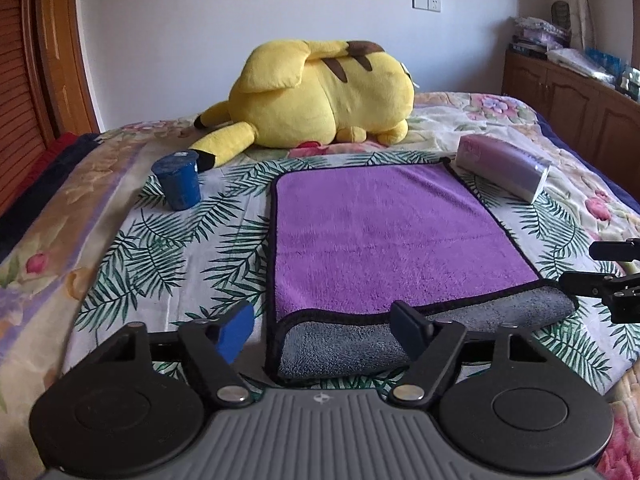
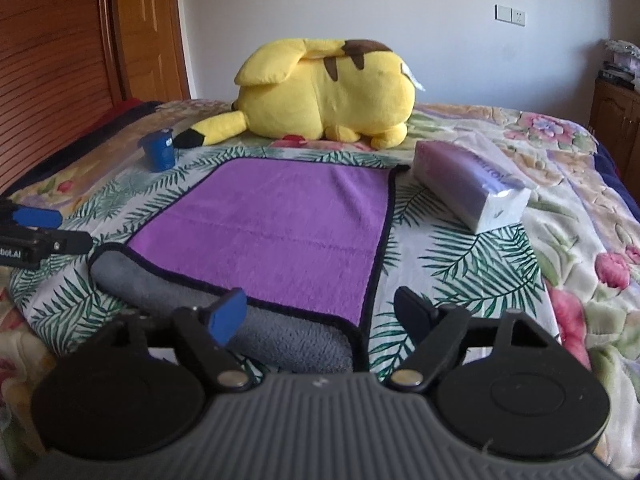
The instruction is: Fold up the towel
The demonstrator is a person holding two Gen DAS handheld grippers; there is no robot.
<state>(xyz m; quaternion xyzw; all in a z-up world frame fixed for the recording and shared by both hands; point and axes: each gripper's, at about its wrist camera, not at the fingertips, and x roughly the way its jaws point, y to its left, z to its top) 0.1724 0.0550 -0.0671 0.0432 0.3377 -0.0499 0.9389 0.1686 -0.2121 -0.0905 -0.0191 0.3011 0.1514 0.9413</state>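
Observation:
A purple towel [image 1: 380, 236] with a black hem and a grey underside lies flat on the leaf-print sheet; its near edge is folded back, showing a grey strip [image 1: 360, 344]. It also shows in the right wrist view [image 2: 272, 232]. My left gripper [image 1: 324, 326] is open and empty, its fingers either side of the towel's near left corner. My right gripper [image 2: 322, 312] is open and empty over the near right corner. The right gripper shows at the right edge of the left wrist view [image 1: 612, 272]; the left gripper shows at the left edge of the right wrist view [image 2: 36, 232].
A yellow plush toy [image 1: 320, 96] lies behind the towel. A blue cup [image 1: 178, 180] stands upside down at the far left. A tissue pack [image 1: 504, 166] lies at the towel's far right corner. A wooden cabinet [image 1: 580, 100] stands right of the bed, a wooden door [image 2: 80, 40] left.

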